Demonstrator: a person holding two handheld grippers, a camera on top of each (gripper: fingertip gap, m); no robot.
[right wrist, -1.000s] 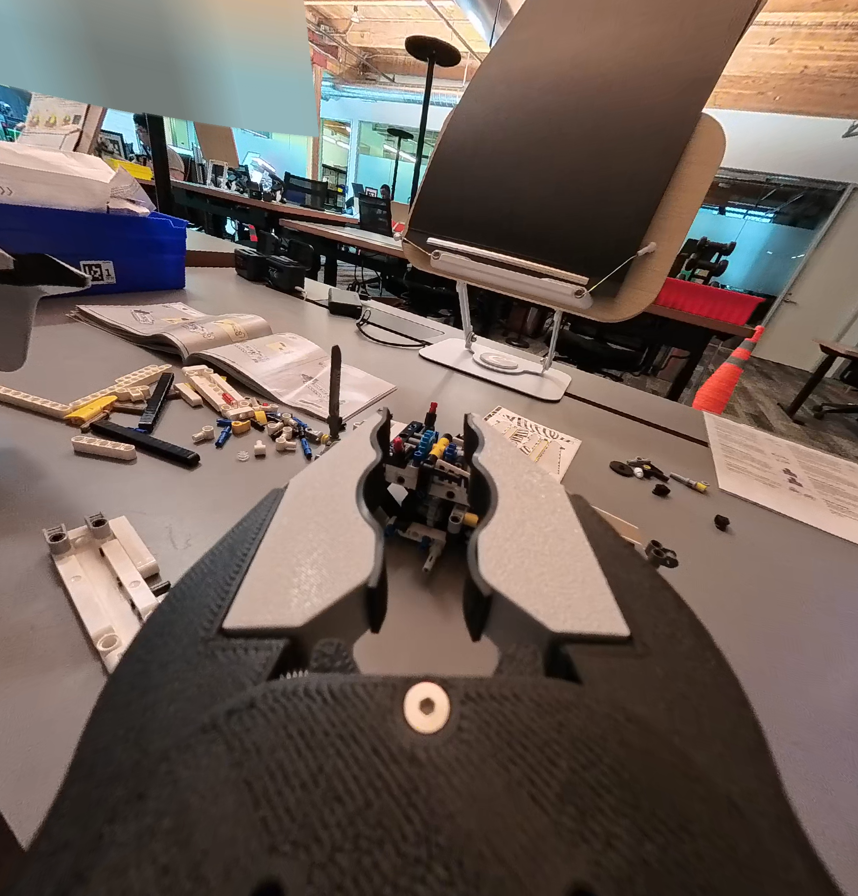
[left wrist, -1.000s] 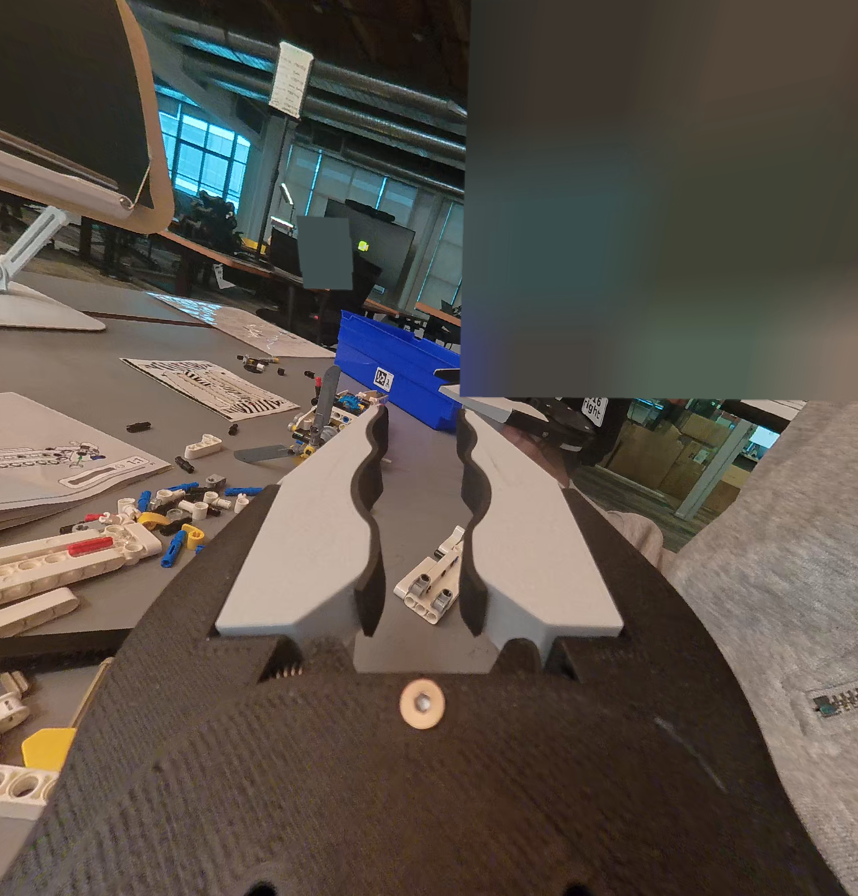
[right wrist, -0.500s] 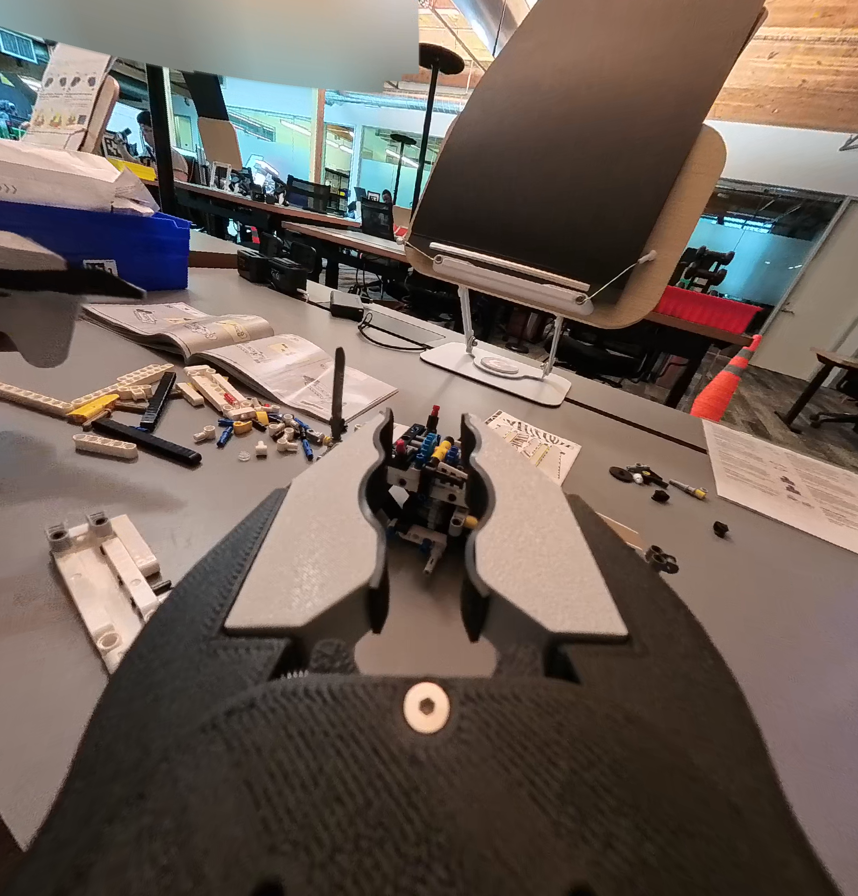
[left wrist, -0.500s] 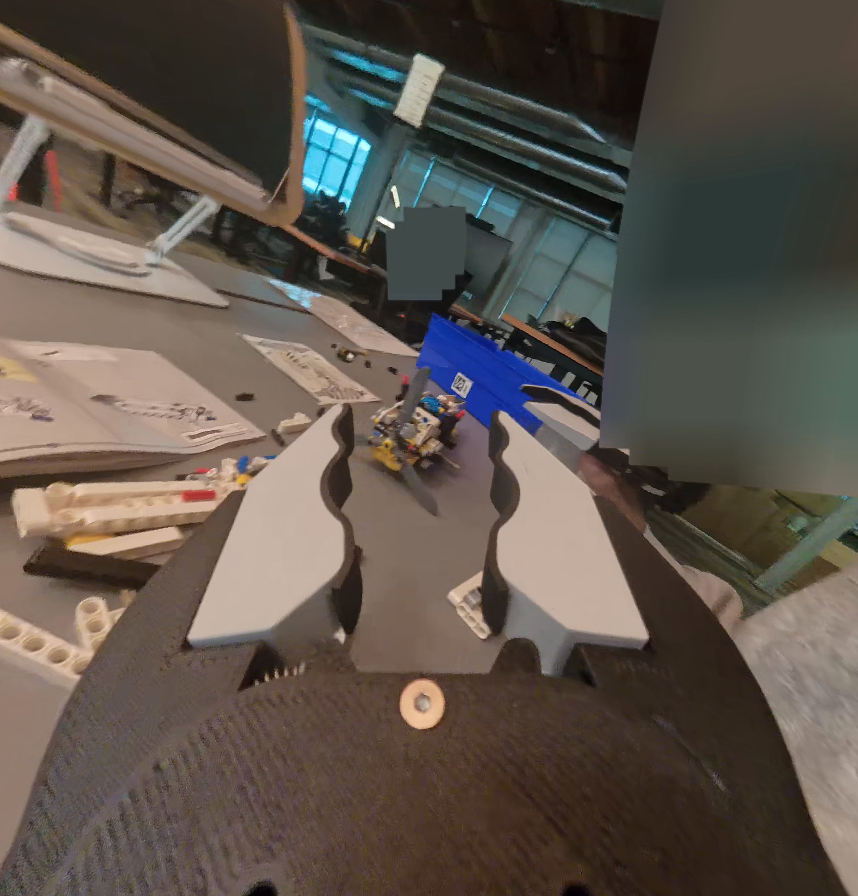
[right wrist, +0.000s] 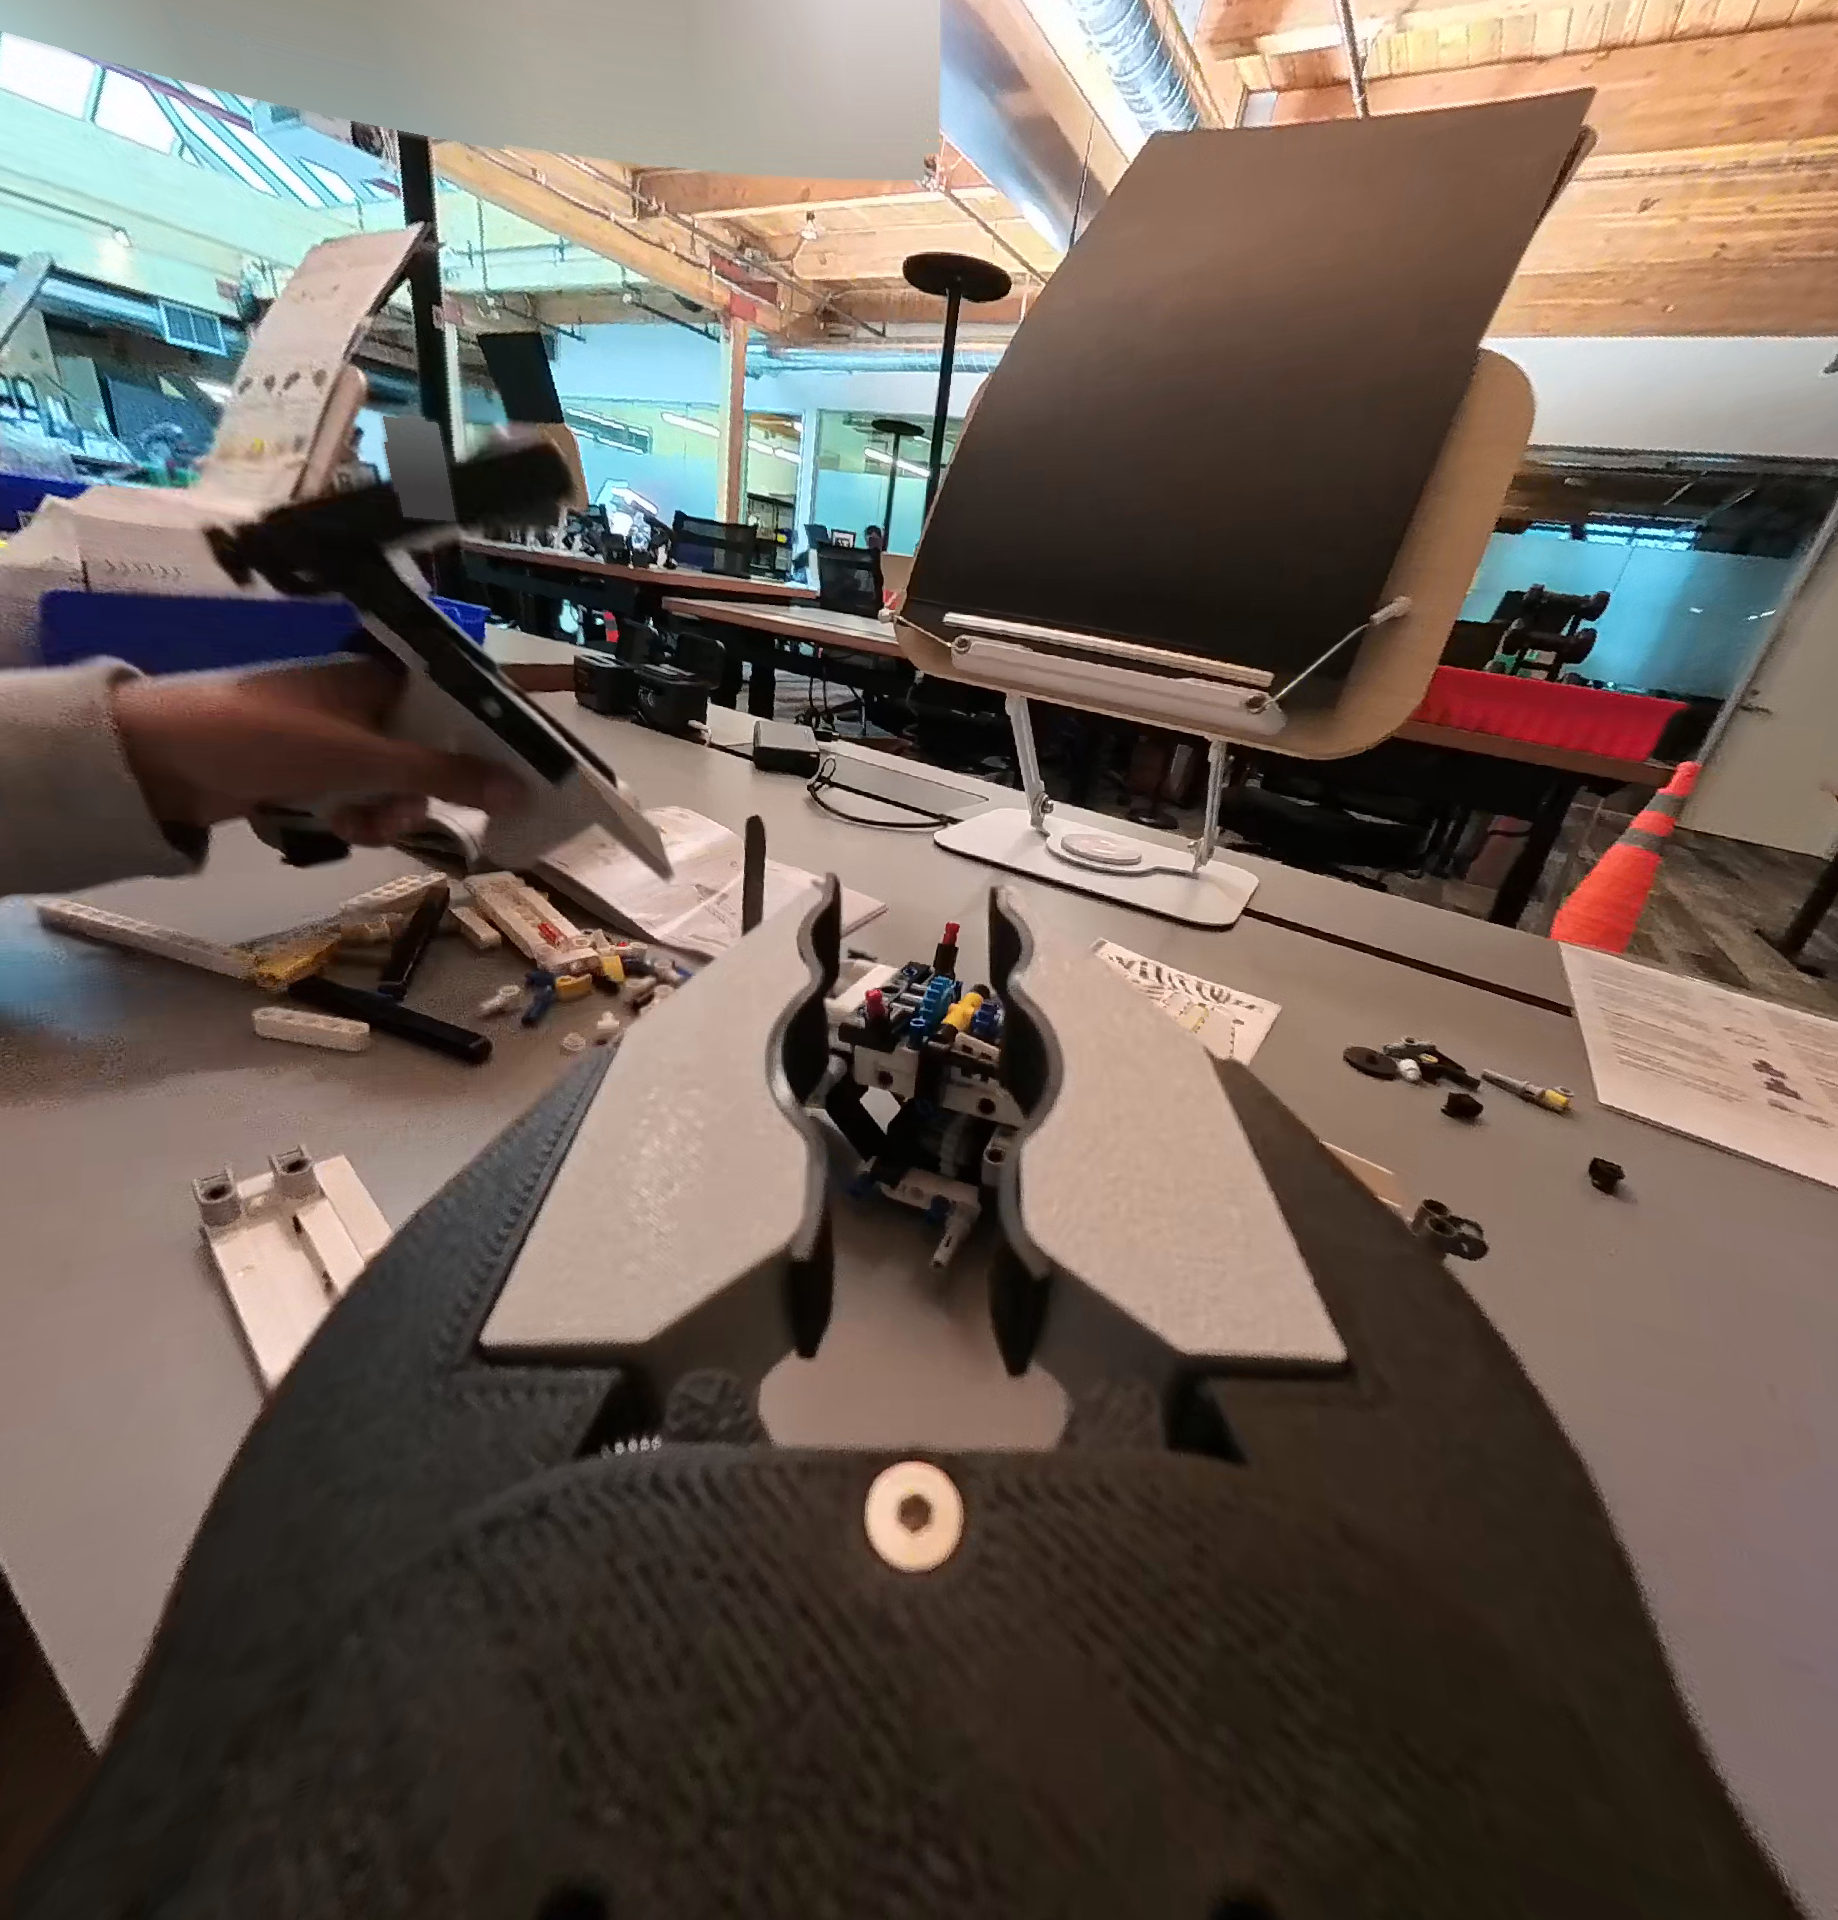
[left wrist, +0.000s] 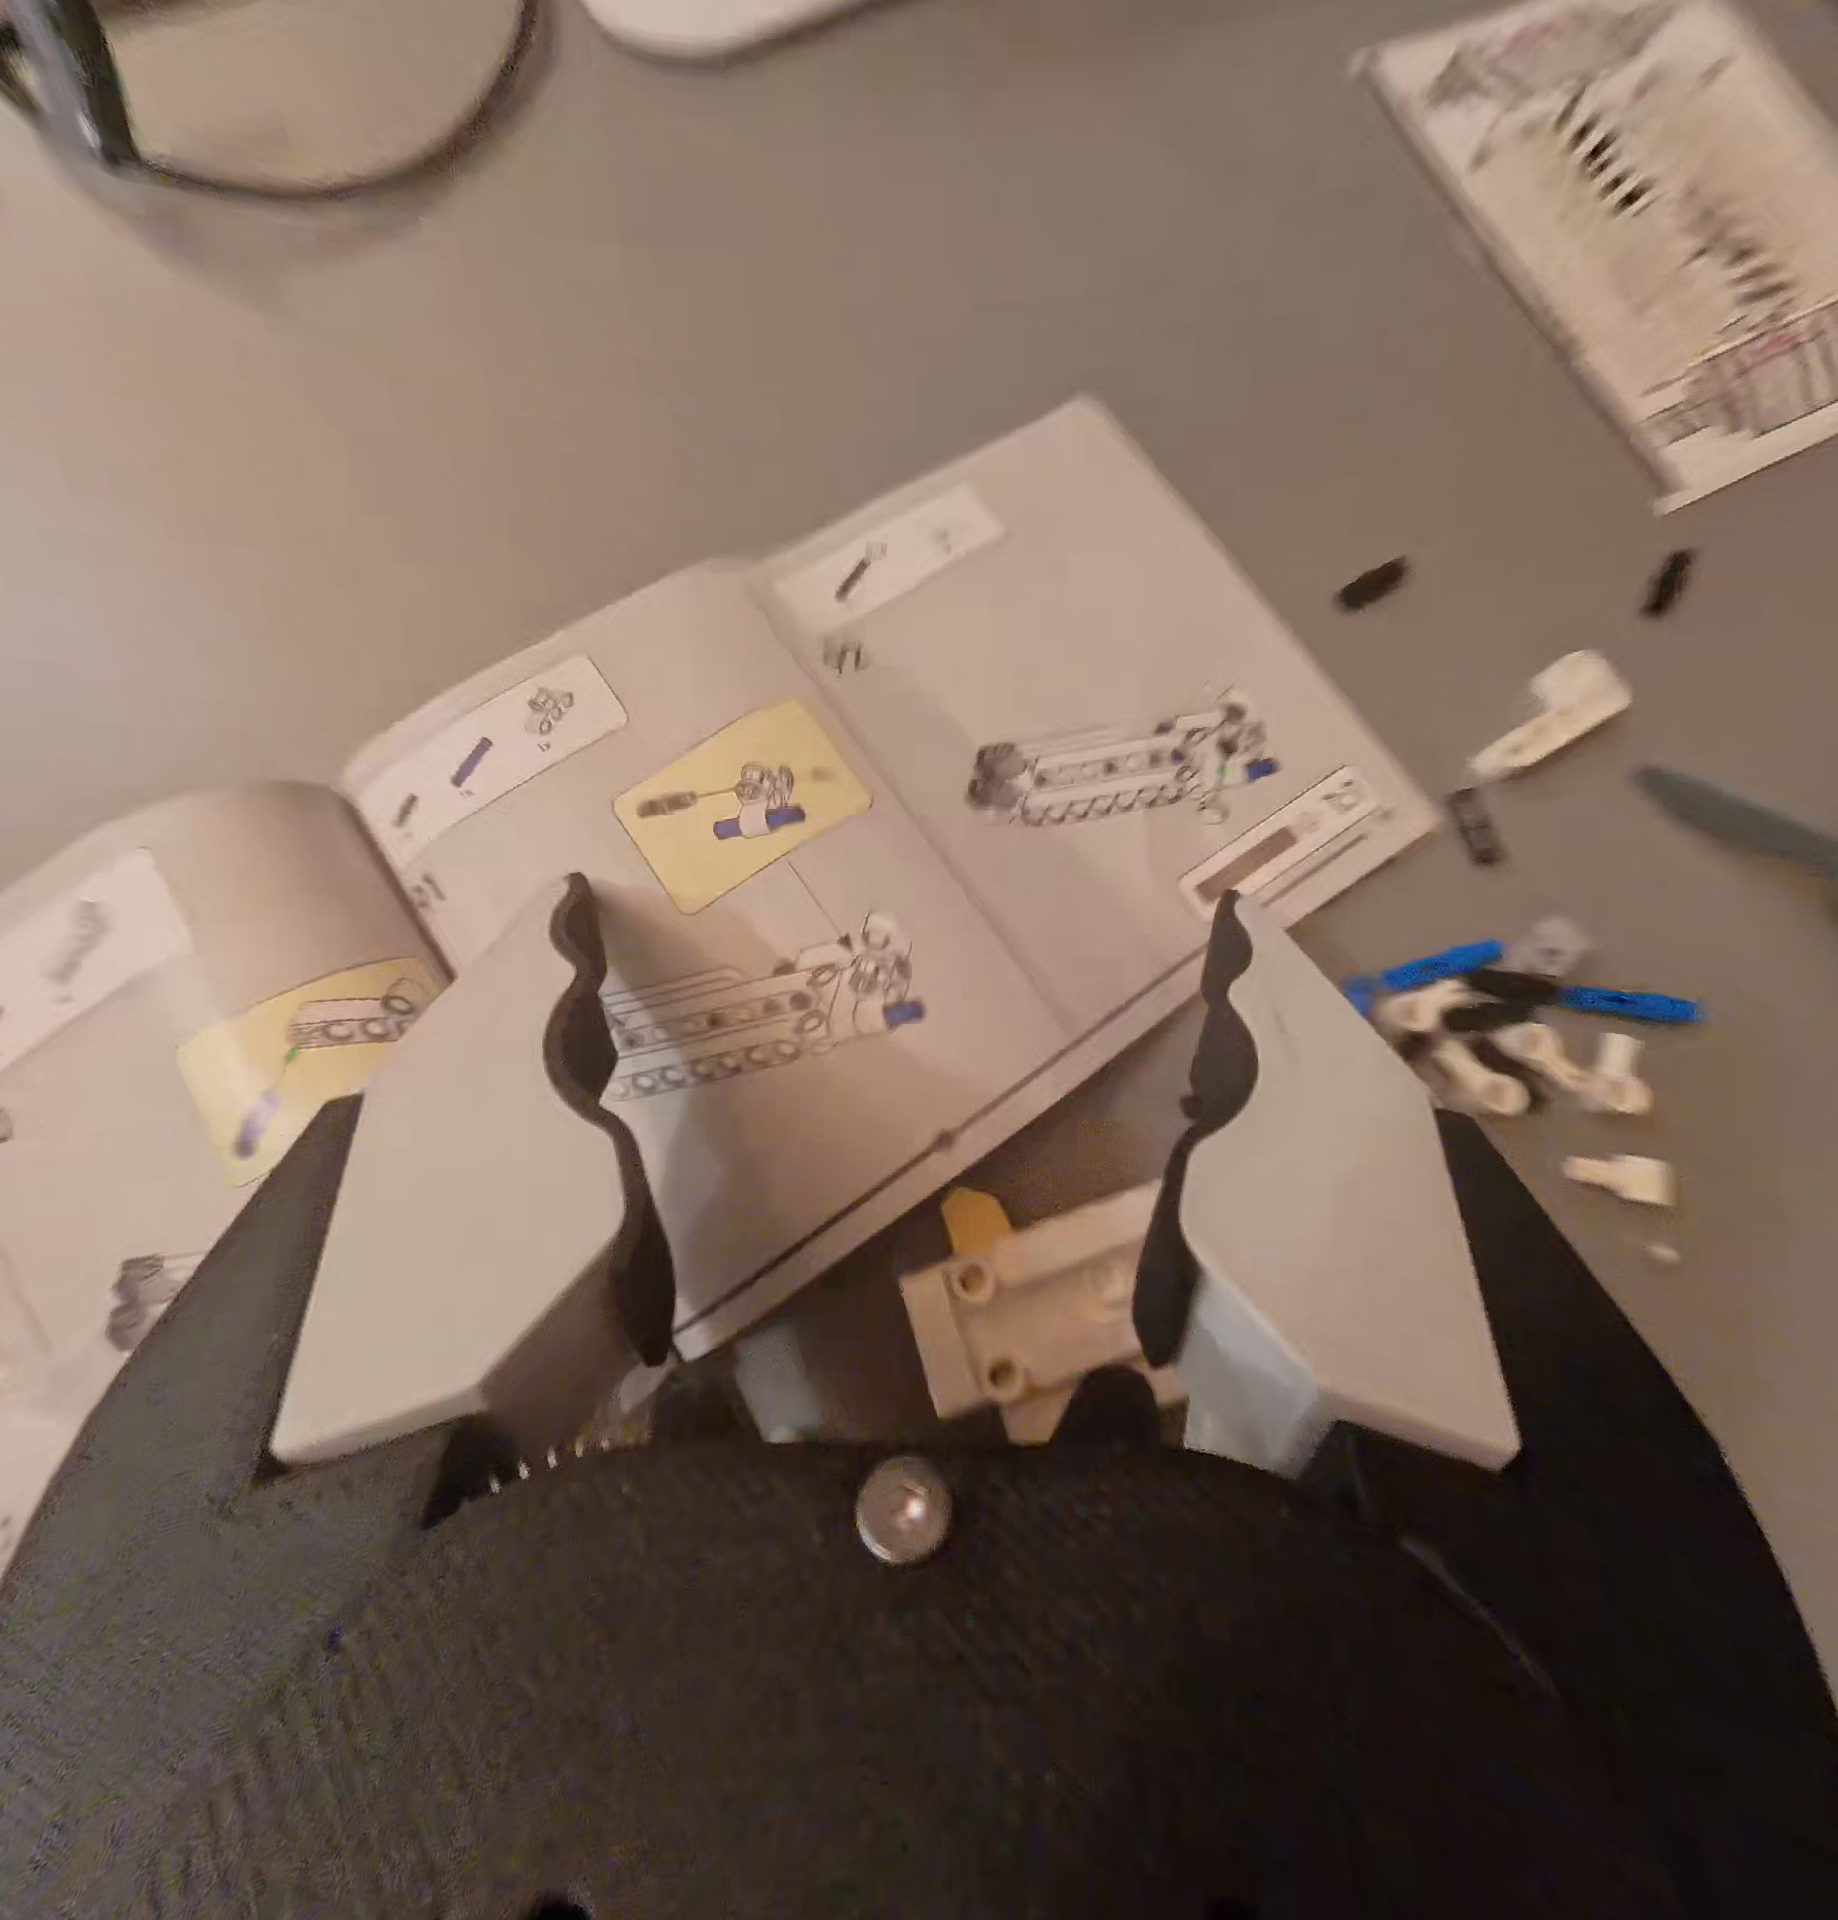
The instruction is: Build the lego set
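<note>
So the left hand-held gripper (left wrist: 899, 1013) has swung way over since half a second ago: it was looking across the surface at the little build, and now it's tipped down over the open instruction booklet (left wrist: 790, 883), jaws spread wide with nothing between them. Its view is pretty blurry, but you can make out a white beam piece (left wrist: 1019, 1314) with pin holes just past the near edge of the booklet, between the finger bases, and a scatter of small blue, black and white pins (left wrist: 1497, 1029) off to the right. The right hand-held gripper (right wrist: 915, 997) has barely budged, and its jaws sit narrow on either side of the lego assembly (right wrist: 920, 1081); they look like they're right against its sides, but I honestly can't tell if it's pinched or just framed. The assembly itself is a compact chunky block, grey and black frame bits with blue, yellow and red pins poking out the top and a grey axle sticking out low at the near side. It sits on the grey surface (right wrist: 115, 1143) about mid-scene. To its near left lies a flat white plate subassembly (right wrist: 291, 1247), and farther left there's a pile of loose beams and pins (right wrist: 458, 956). A black book stand (right wrist: 1206, 499) stands at the far side.
</note>
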